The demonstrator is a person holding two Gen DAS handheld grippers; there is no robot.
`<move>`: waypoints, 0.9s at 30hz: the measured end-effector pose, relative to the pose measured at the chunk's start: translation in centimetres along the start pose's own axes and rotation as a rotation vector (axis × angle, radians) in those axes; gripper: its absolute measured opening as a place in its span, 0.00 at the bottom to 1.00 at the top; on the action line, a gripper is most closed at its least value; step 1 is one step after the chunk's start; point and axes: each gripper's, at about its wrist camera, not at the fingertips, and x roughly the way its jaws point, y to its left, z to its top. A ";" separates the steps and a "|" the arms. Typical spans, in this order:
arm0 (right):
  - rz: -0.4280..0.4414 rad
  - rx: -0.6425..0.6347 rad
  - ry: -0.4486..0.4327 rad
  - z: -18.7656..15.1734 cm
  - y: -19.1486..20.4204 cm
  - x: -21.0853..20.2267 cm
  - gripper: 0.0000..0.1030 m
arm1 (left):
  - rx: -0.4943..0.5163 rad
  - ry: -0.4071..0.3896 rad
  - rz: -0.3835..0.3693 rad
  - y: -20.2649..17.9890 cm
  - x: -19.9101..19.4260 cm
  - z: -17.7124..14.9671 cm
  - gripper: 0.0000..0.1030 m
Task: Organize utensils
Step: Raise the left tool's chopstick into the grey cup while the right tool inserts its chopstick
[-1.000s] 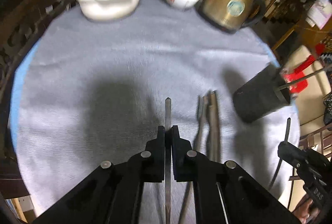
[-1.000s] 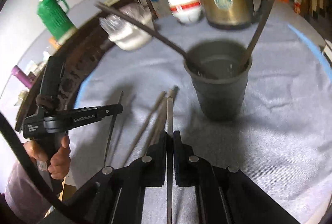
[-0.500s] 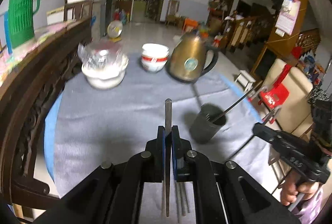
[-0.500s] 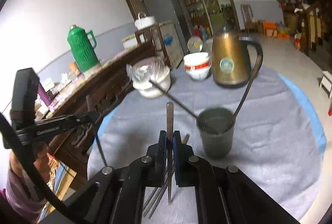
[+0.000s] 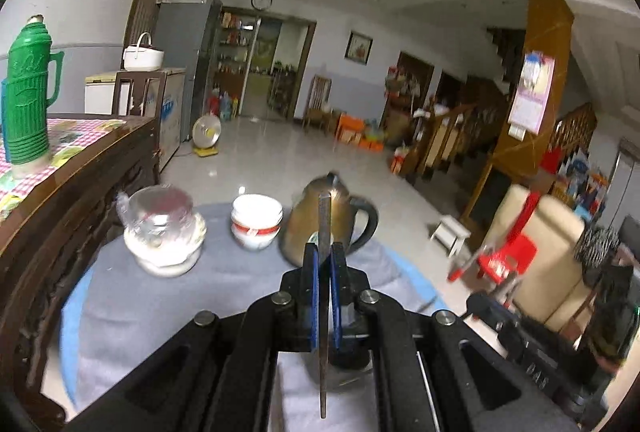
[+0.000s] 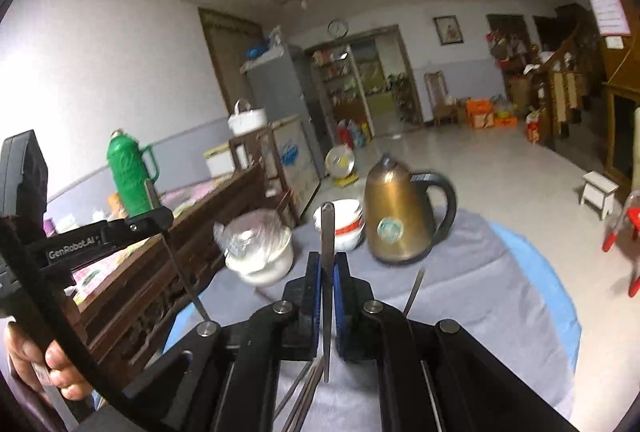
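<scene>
My left gripper is shut on a flat metal utensil that stands upright between the pads, raised above the grey-clothed round table. My right gripper is shut on another flat metal utensil, also upright. Several loose utensils lie on the cloth below the right gripper. The dark holder cup is mostly hidden behind the left gripper; a handle sticks up beside the right one. The left gripper also shows in the right wrist view, holding its utensil.
A brass kettle, a red-striped white bowl and a plastic-covered white bowl stand at the table's far side. A dark wooden sideboard with a green thermos is left. A red chair stands right.
Both grippers have lifted and tilted up from the table with their utensils; the views now look across the room instead of down at the cloth and cup.
</scene>
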 end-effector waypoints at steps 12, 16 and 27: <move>-0.131 -0.004 -0.069 0.4 -2.5 3.0 0.06 | -0.060 -0.078 0.092 -2.1 7.8 0.0 0.05; -0.124 0.021 -0.019 -0.8 -3.6 4.0 0.06 | -0.065 -0.035 0.135 -1.8 10.4 -1.8 0.05; -0.101 0.076 0.114 -3.5 -5.2 6.0 0.06 | -0.017 0.078 0.148 -1.7 11.7 -5.3 0.06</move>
